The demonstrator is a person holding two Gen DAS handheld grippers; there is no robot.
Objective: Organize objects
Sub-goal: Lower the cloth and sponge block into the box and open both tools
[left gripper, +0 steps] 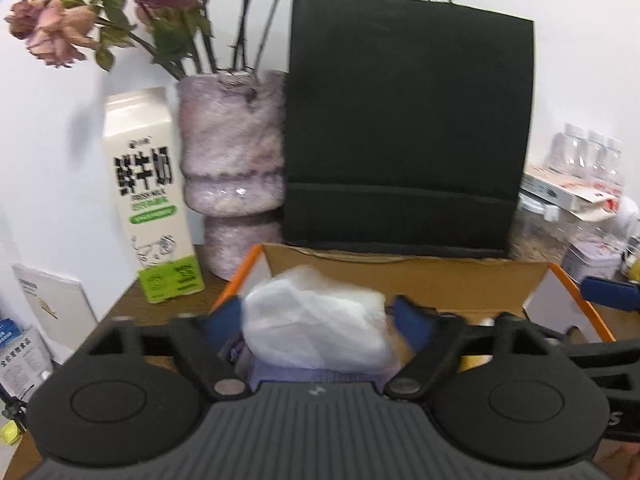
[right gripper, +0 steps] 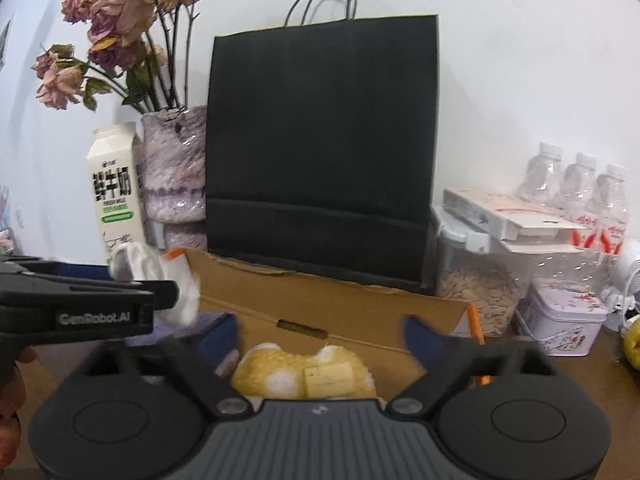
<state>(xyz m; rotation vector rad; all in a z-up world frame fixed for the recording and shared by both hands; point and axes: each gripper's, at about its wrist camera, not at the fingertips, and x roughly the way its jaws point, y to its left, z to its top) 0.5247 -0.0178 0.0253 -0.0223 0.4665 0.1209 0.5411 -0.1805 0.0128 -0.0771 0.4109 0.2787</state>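
Left tongs (left gripper: 318, 314) sit closest to the lens, their blue fingers (left gripper: 224, 320) pressed against both sides of a white crumpled bundle (left gripper: 316, 320), gripping it above the cardboard box (left gripper: 400, 276). Under the bundle a lavender cloth (left gripper: 320, 374) shows inside the box. Right tongs (right gripper: 320, 334) hang spread wide over the same box, holding nothing, with a yellow plush toy (right gripper: 304, 372) lying in the box below them. From the right wrist view the bundle is above the box's left end. Behind the box a black paper bag (left gripper: 404, 128) stands upright along the surface's (left gripper: 120, 312) rear edge. Left of the bag are a pink vase (left gripper: 232, 168) of dried roses (left gripper: 52, 32) and a milk carton (left gripper: 148, 196). Toward the right edge stand a jar of seeds (right gripper: 476, 292), a white tin (right gripper: 560, 316) and water bottles (right gripper: 580, 188).
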